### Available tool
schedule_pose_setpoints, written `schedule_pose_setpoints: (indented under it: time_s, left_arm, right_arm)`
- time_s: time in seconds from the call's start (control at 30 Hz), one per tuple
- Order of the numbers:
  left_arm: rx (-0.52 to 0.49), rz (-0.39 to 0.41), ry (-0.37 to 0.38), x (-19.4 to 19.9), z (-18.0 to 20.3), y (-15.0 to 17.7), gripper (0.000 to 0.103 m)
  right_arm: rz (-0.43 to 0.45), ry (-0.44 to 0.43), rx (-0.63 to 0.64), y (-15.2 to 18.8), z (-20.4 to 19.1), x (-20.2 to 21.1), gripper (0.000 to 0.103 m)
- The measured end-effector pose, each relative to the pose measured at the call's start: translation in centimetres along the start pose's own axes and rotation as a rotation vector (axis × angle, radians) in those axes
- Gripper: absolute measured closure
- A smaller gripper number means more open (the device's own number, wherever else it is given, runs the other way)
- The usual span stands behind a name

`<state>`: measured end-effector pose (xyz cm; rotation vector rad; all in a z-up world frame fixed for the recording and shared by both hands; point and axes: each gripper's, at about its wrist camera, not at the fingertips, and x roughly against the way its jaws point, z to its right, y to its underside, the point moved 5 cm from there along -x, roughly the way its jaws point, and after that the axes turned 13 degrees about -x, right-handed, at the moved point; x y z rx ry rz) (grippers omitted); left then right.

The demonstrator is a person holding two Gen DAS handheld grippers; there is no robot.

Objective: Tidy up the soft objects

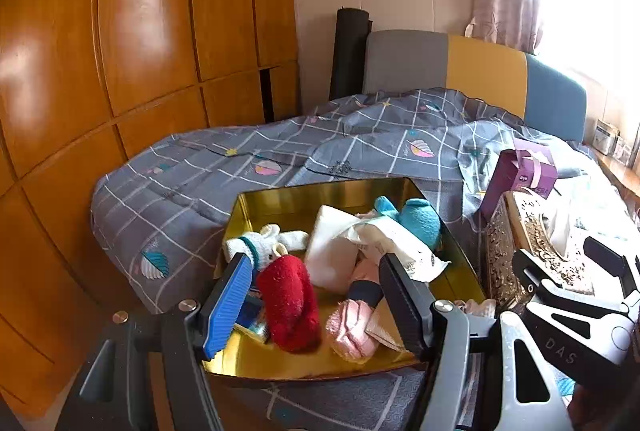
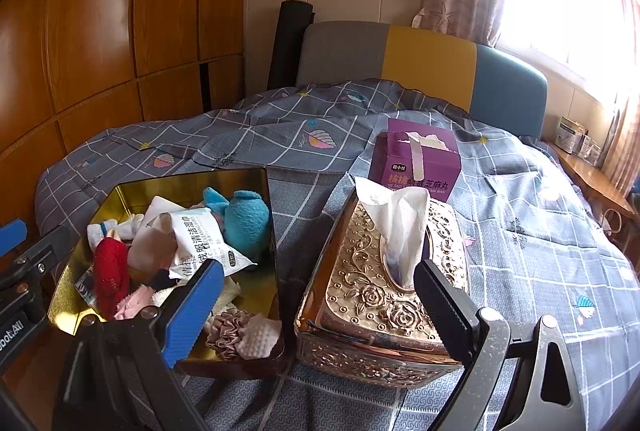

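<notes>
A gold tin box [image 1: 304, 191] [image 2: 188, 183] lies on the bed and holds soft things: a red sock [image 1: 290, 305] [image 2: 110, 271], a blue plush [image 1: 418, 217] [image 2: 244, 221], a wet-wipe pack [image 1: 400, 243] [image 2: 196, 243], a pink sock [image 1: 352, 327] and a mauve scrunchie [image 2: 228, 335]. My left gripper [image 1: 316, 305] is open and empty over the box's near edge. My right gripper [image 2: 316, 311] is open and empty, just in front of the ornate gold tissue box [image 2: 384, 295] [image 1: 532, 243], its white tissue [image 2: 400, 227] sticking up.
A purple carton [image 2: 416, 159] [image 1: 516, 177] stands behind the tissue box. The grey checked bedspread [image 2: 540, 231] covers the bed. A wooden wardrobe [image 1: 120, 71] lines the left. A headboard [image 2: 432, 67] and a bright window lie beyond.
</notes>
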<state>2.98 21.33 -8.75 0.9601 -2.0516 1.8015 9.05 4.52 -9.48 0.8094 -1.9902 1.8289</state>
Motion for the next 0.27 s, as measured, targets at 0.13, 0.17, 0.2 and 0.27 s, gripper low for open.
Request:
schedule_pose_setpoints:
  time_s: [0.13,0.17,0.2,0.27]
  left_arm:
    - [0.019,-0.005,0.028,-0.1,-0.1,0.1,0.036]
    - [0.020,-0.003,0.028,-0.1,-0.1,0.0,0.036]
    - [0.022,-0.003,0.027,-0.1,-0.2,0.0,0.036]
    - [0.030,-0.009,0.041,-0.2,-0.3,0.0,0.036]
  right_arm:
    - [0.012,-0.001,-0.002,-0.1,0.1,0.1,0.007]
    - [0.020,-0.001,-0.006,-0.2,0.2,0.3,0.007]
    - [0.031,-0.002,-0.015,-0.5,0.4,0.5,0.007]
    - [0.054,-0.002,-0.035,-1.2,1.2,1.2,0.007]
